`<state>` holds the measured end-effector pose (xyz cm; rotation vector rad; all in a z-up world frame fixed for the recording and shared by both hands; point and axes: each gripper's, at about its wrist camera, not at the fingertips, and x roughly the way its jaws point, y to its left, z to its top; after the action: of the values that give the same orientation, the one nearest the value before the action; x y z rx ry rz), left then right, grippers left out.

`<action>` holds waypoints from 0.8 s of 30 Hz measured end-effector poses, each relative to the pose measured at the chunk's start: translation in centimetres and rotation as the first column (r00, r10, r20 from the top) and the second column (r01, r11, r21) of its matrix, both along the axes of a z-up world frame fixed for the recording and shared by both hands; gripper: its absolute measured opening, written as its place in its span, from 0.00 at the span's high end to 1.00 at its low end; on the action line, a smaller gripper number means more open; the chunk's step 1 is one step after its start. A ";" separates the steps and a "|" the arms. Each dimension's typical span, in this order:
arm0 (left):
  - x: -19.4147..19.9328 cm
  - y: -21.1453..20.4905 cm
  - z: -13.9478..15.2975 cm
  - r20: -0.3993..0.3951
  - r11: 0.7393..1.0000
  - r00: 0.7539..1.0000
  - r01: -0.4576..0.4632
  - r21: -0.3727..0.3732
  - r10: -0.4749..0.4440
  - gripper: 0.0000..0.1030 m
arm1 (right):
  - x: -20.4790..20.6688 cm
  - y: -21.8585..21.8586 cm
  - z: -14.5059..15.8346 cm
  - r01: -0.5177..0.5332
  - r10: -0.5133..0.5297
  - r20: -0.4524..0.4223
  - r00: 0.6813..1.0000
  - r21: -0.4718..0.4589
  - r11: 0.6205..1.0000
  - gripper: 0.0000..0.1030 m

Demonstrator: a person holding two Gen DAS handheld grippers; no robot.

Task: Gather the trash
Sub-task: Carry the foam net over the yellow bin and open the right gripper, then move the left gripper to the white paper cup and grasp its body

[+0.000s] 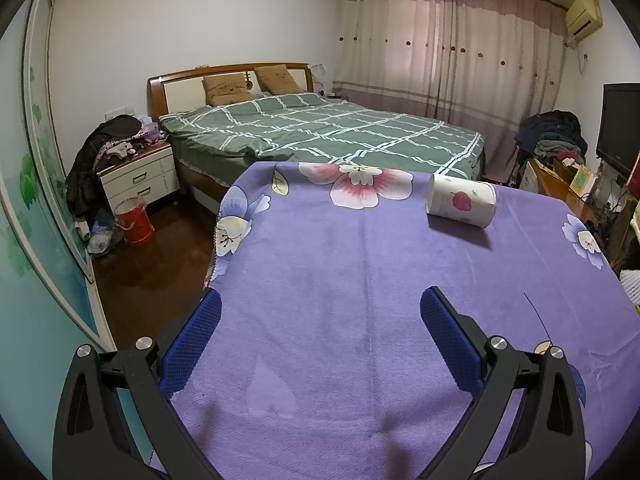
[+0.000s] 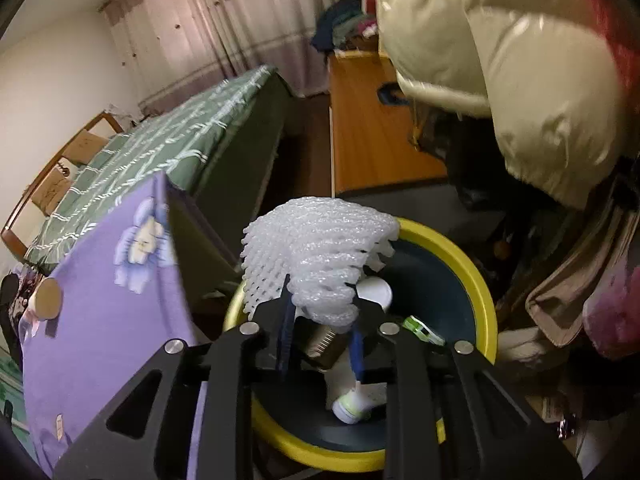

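- Right tongs (image 2: 320, 300) clamped on white foam net (image 2: 316, 256), held over yellow-rimmed bin (image 2: 486, 296).
- Bin holds a can (image 2: 326, 346), a white bottle (image 2: 354, 404) and a green wrapper (image 2: 422, 330).
- Left tongs (image 1: 320, 312) wide open, empty, over purple floral surface (image 1: 340, 280).
- Paper cup (image 1: 462, 199) on its side, far right of surface.

1 paper cup (image 1: 461, 199), 1 foam net (image 2: 320, 256), 1 bin (image 2: 486, 288), 2 pillows (image 1: 228, 88).
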<state>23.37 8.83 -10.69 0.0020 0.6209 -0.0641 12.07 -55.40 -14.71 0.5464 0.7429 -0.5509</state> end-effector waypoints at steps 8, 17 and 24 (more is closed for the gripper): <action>0.1 -0.2 0.1 0.001 1.000 1.000 0.009 0.008 -0.009 0.05 | 0.1 0.0 -0.8 0.042 -0.045 -0.052 0.998 -0.048 0.998 0.48; 0.0 -0.3 0.1 0.000 1.000 1.000 0.017 0.007 -0.017 0.05 | 0.2 2.4 1.1 0.021 -0.021 -0.004 1.000 -0.104 0.994 0.41; 0.3 -2.3 0.5 -0.045 0.997 0.996 0.078 0.013 -0.077 0.05 | 2.8 10.0 2.8 -0.198 0.214 0.094 0.972 -0.154 0.968 0.35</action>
<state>23.70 6.51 -10.16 0.0391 0.6652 -0.1350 14.86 -45.38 -11.88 0.3569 0.6406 -0.3737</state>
